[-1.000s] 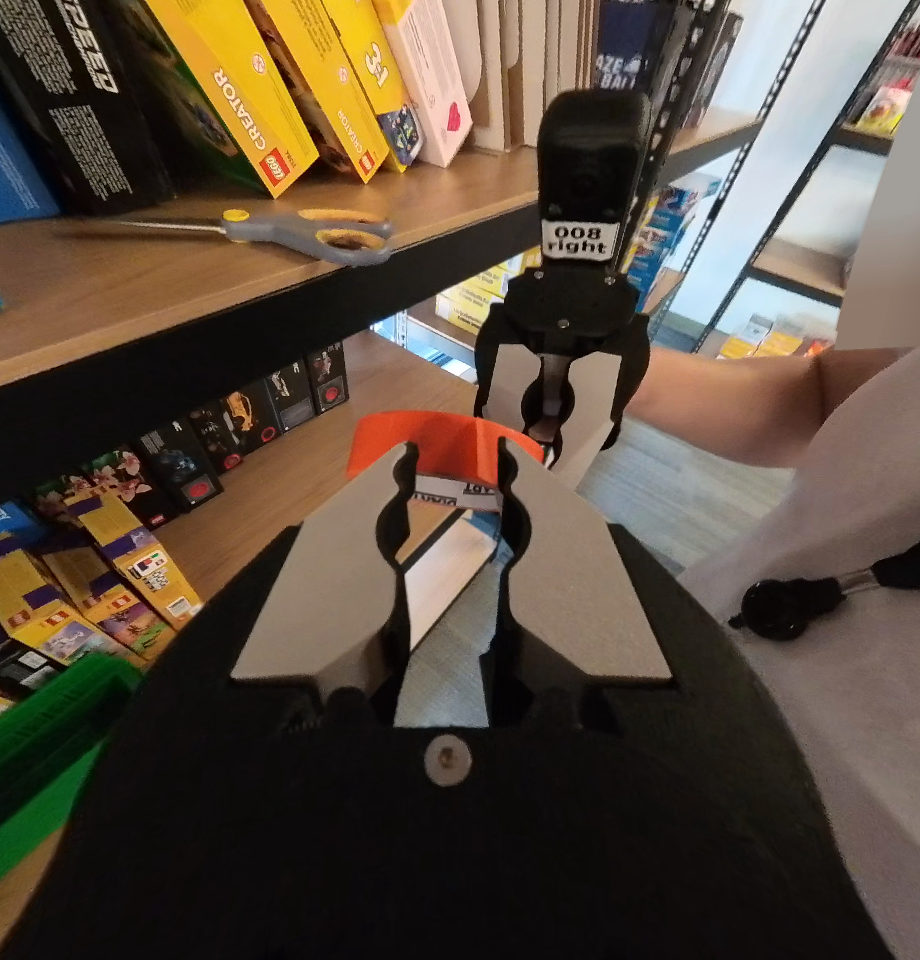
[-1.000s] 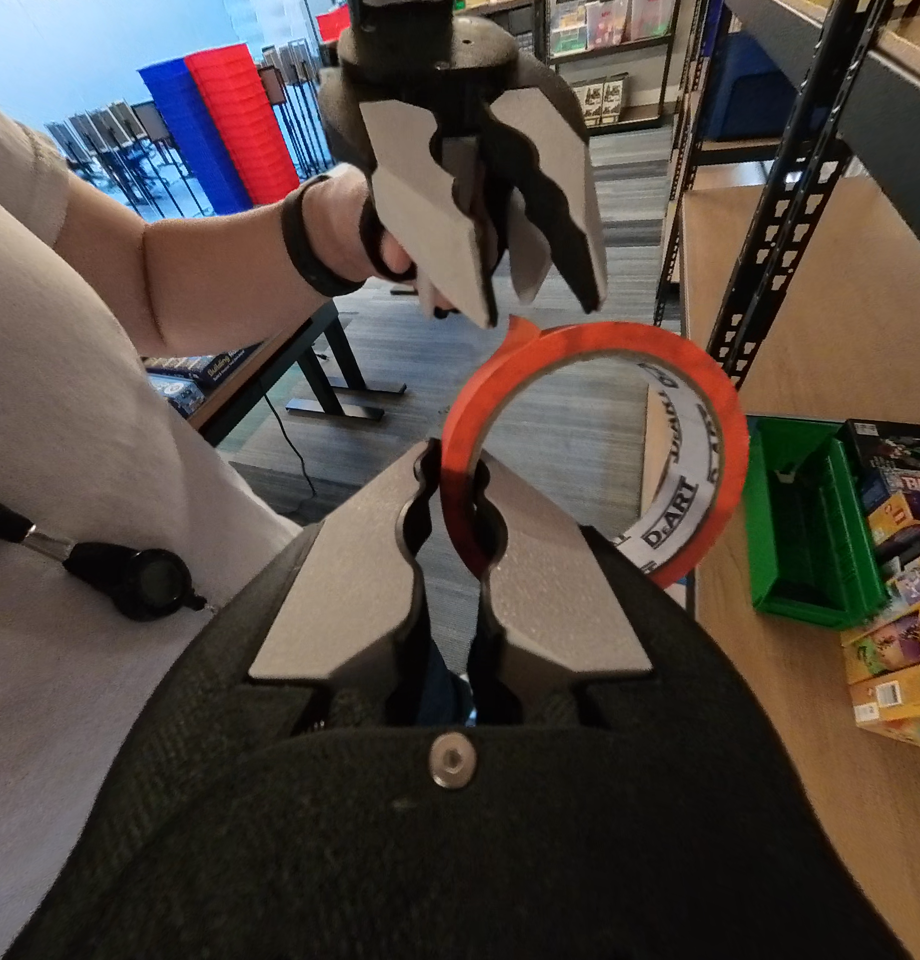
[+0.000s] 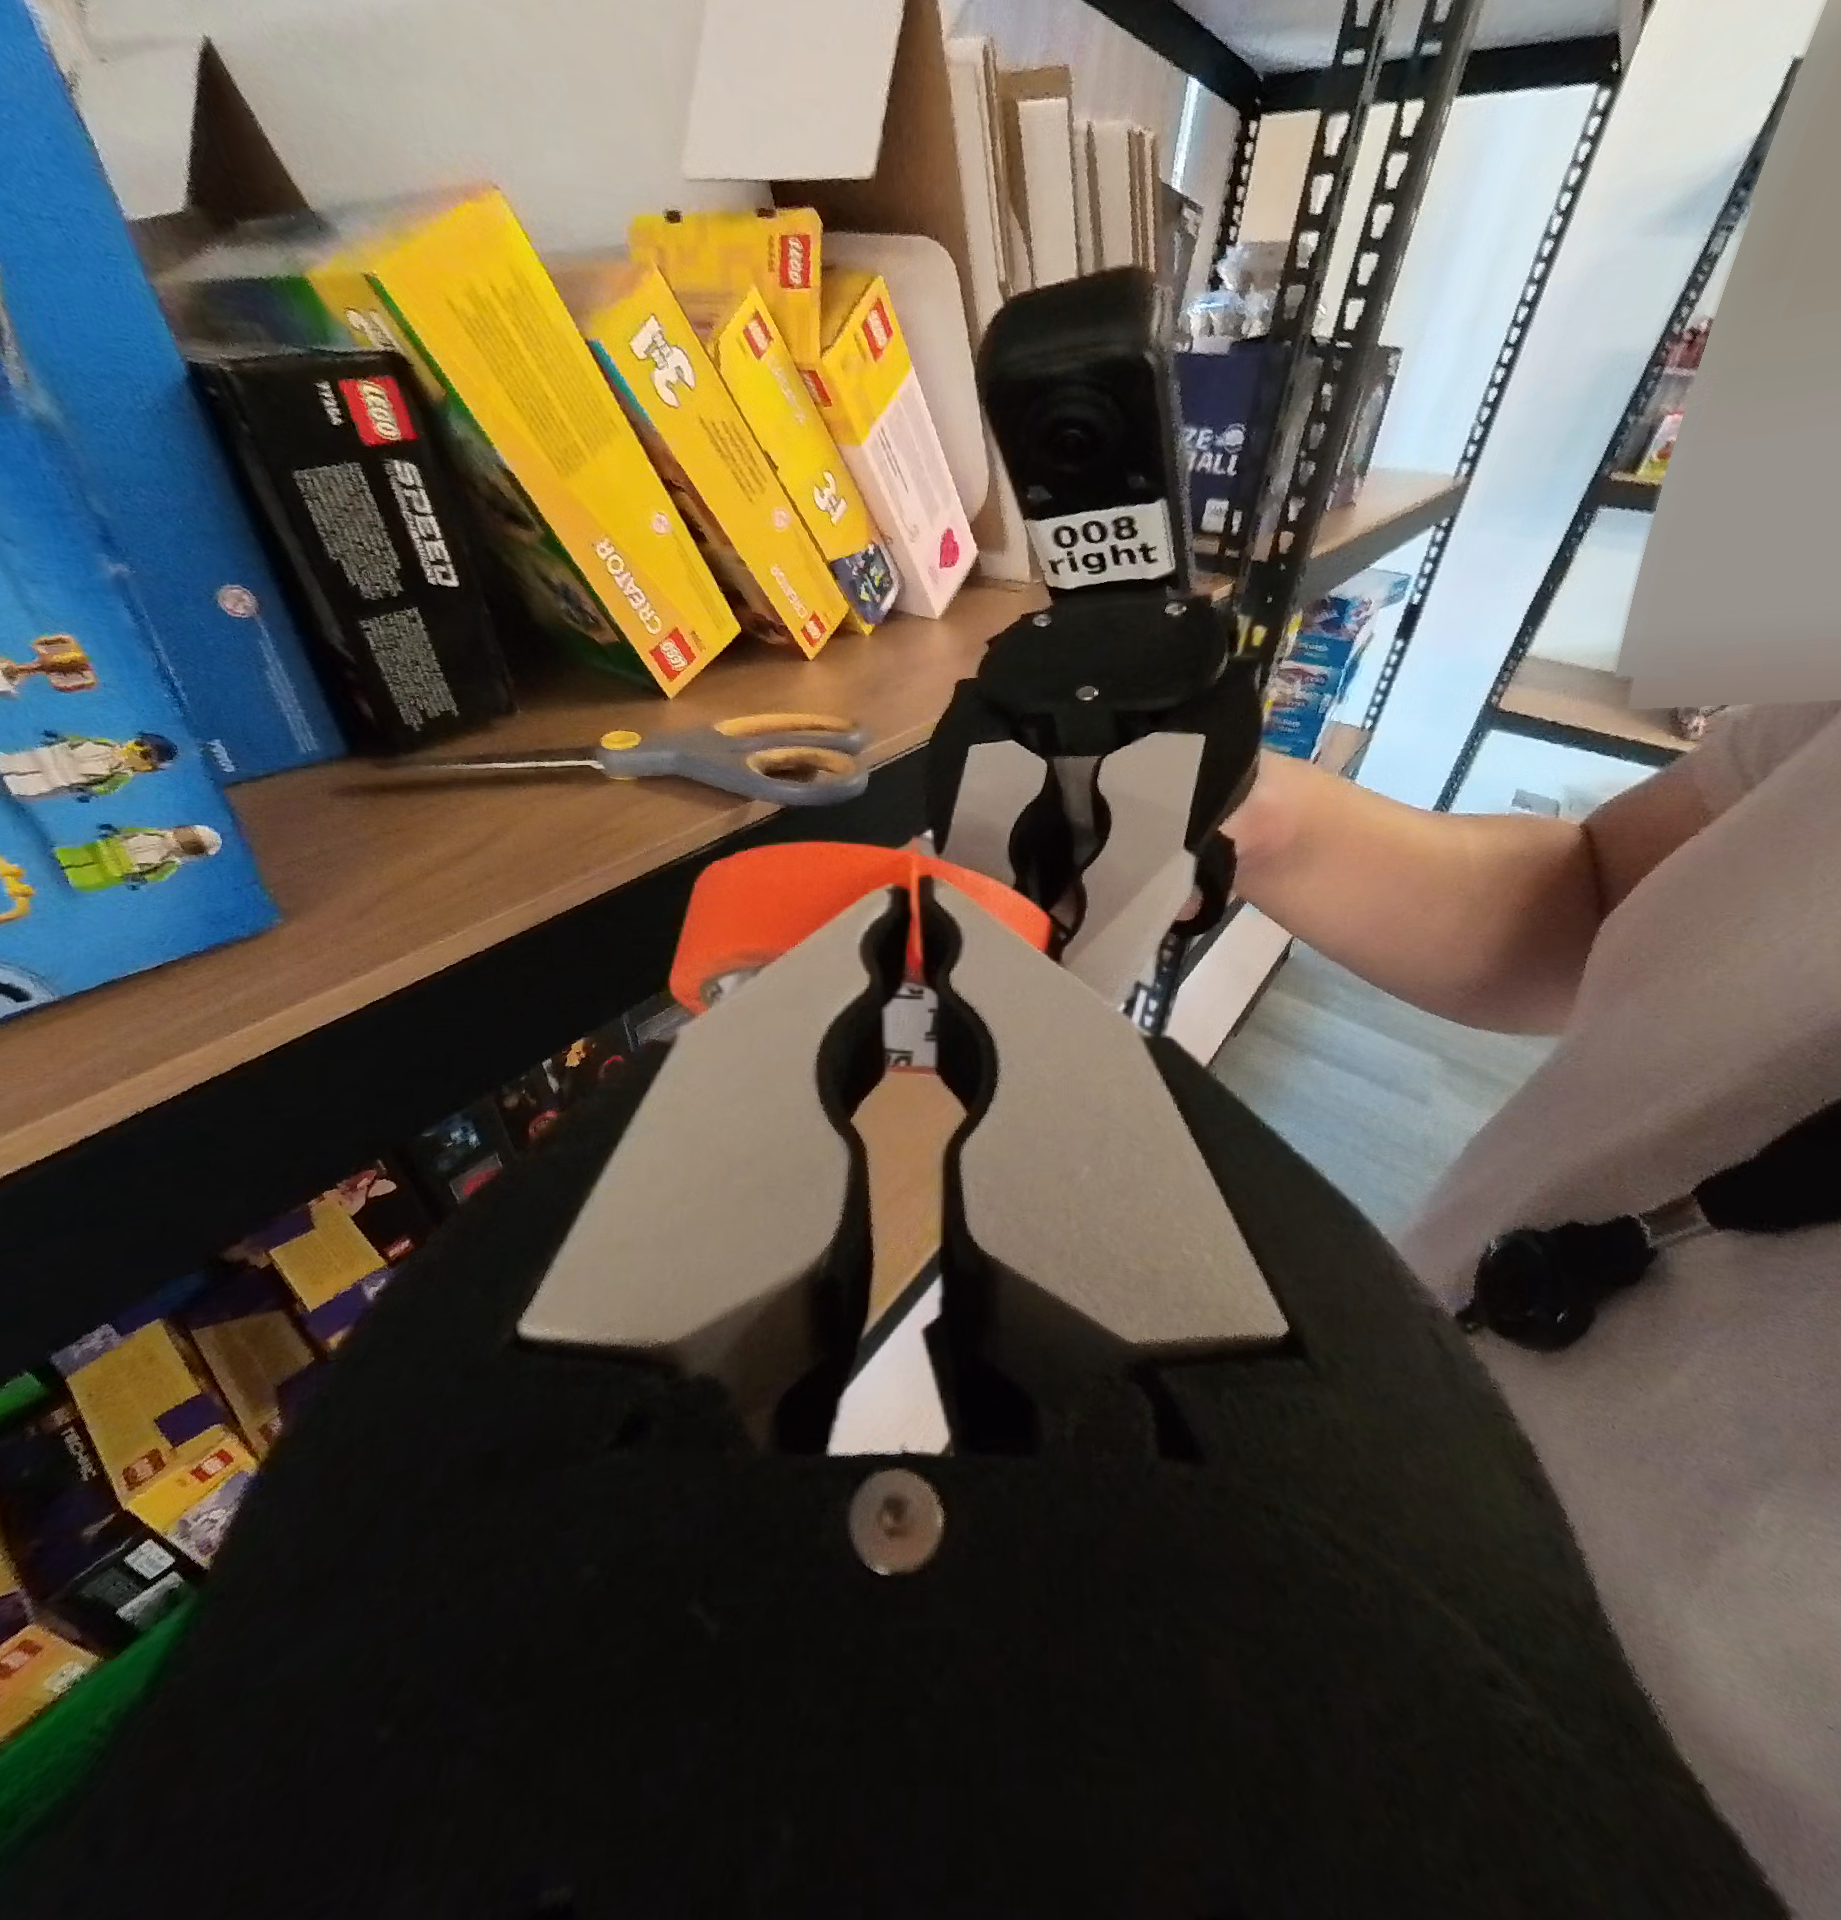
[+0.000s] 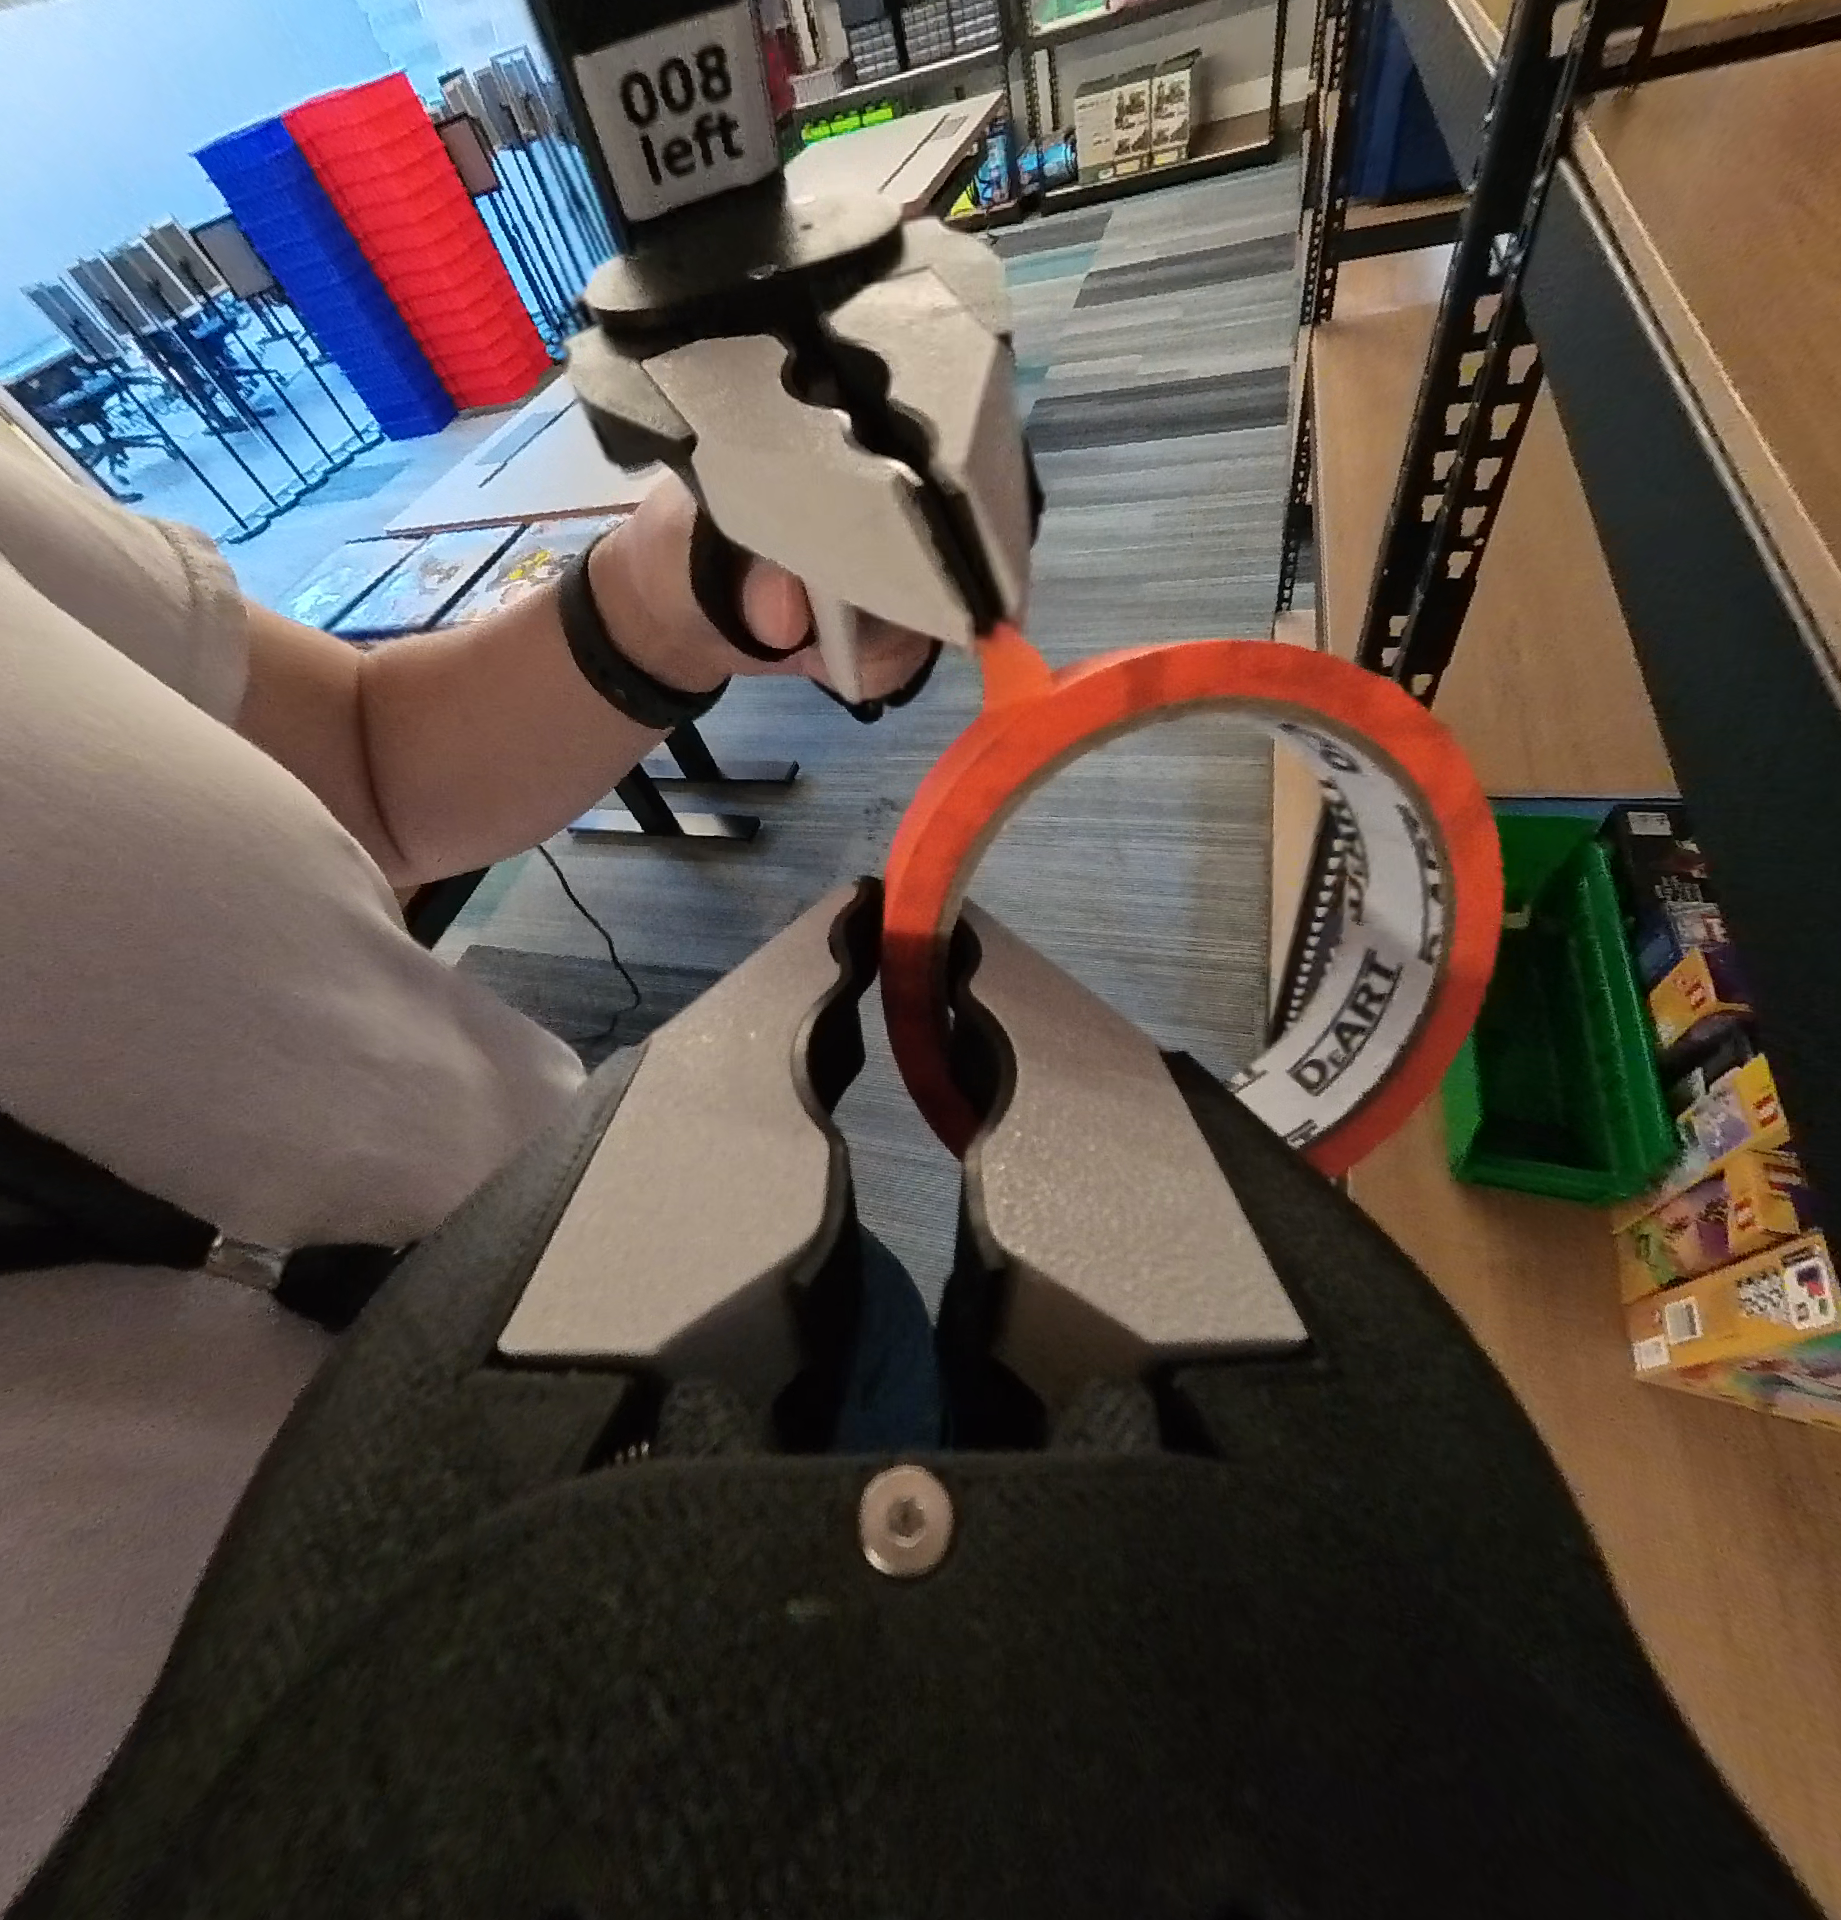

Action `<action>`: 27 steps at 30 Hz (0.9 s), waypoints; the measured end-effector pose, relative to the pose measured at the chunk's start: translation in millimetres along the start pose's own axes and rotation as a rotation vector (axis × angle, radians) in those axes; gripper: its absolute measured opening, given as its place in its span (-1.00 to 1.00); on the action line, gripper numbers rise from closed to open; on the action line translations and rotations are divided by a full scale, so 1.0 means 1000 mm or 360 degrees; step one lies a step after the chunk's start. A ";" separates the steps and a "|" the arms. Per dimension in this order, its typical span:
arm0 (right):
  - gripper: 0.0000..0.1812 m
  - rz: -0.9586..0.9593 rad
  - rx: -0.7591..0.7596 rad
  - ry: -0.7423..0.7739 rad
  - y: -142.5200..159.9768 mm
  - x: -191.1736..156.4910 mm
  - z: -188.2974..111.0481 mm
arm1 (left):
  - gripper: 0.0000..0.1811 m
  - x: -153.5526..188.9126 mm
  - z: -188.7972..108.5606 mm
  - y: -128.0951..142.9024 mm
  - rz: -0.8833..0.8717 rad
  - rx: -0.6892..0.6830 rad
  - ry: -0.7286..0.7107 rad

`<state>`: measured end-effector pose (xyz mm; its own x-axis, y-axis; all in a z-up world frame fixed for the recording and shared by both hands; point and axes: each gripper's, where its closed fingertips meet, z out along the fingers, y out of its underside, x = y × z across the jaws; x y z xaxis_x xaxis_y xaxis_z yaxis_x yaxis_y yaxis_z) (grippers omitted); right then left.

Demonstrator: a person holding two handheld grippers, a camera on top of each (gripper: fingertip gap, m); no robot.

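A: Where is the orange tape roll (image 4: 1186,904), taking the scissors (image 3: 734,753) on the wooden shelf (image 3: 407,914) as the mark?

B: Off the shelf, held in the air in front of its black front edge, lower than the scissors and toward their handle end. The scissors lie flat on the shelf board, with the yellow boxes (image 3: 625,468) leaning behind them.

A: What has hold of the roll?

B: The right gripper (image 4: 921,940) pinches the ring's wall, one finger inside the hoop and one outside, pressed tight on it. The roll stands on edge, its open hole showing in the right wrist view.

A: And the left gripper (image 3: 911,904)?

B: Its fingers are pressed together on the loose tape end (image 4: 1009,660), a short orange tab lifted away from the top of the roll. In the right wrist view it comes down at a slant from above, tips pointing at the roll.

A: How are the arms set?

B: The two grippers face each other across the roll. The left forearm (image 4: 500,717) runs in from the side, a dark band at its wrist, the hand (image 4: 750,613) wrapped round the handle. The right forearm (image 3: 1415,894) reaches in level, beyond the scissors' handle end, and that gripper points down and toward the left one.

A: Anything lower down?

B: A green bin (image 4: 1560,997) sits on the lower shelf below the scissors' level, with more boxes beside it.
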<state>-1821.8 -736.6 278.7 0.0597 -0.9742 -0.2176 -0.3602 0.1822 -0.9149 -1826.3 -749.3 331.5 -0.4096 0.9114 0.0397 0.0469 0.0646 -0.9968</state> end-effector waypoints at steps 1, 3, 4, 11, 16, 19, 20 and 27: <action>-0.92 -0.0007 0.0003 -0.0002 -0.001 0.000 0.000 | -0.92 -0.001 -0.001 0.000 -0.0016 0.0002 -0.0001; -0.92 -0.0025 -0.0024 0.0027 -0.002 0.003 0.001 | -0.72 0.000 0.000 0.001 -0.0075 -0.0021 0.0040; -0.92 -0.0039 -0.0057 0.0039 0.000 0.004 0.001 | -0.66 0.000 0.001 0.001 -0.0092 -0.0023 0.0041; -0.92 -0.0127 -0.0121 0.0111 0.005 0.008 0.004 | -0.69 -0.005 0.004 -0.002 0.0021 -0.0113 -0.0038; -0.91 -0.0117 -0.0109 0.0117 0.008 0.009 0.003 | -0.89 -0.003 0.007 0.009 -0.0026 -0.0216 -0.0015; -0.92 -0.0118 -0.0105 0.0120 0.010 0.008 0.001 | -1.00 -0.004 0.008 0.011 -0.0018 -0.0219 -0.0029; -0.92 -0.0104 -0.0100 0.0115 0.010 0.009 0.001 | -1.00 -0.003 0.008 0.011 -0.0017 -0.0216 -0.0022; -0.91 0.0183 -0.0012 -0.0001 0.013 0.010 0.002 | -1.00 -0.004 0.009 0.016 0.0073 -0.0251 -0.0078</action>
<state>-1823.6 -743.4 263.9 0.0180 -0.9469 -0.3211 -0.3719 0.2918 -0.8812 -1832.1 -755.2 315.2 -0.4475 0.8942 -0.0125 0.2071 0.0900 -0.9742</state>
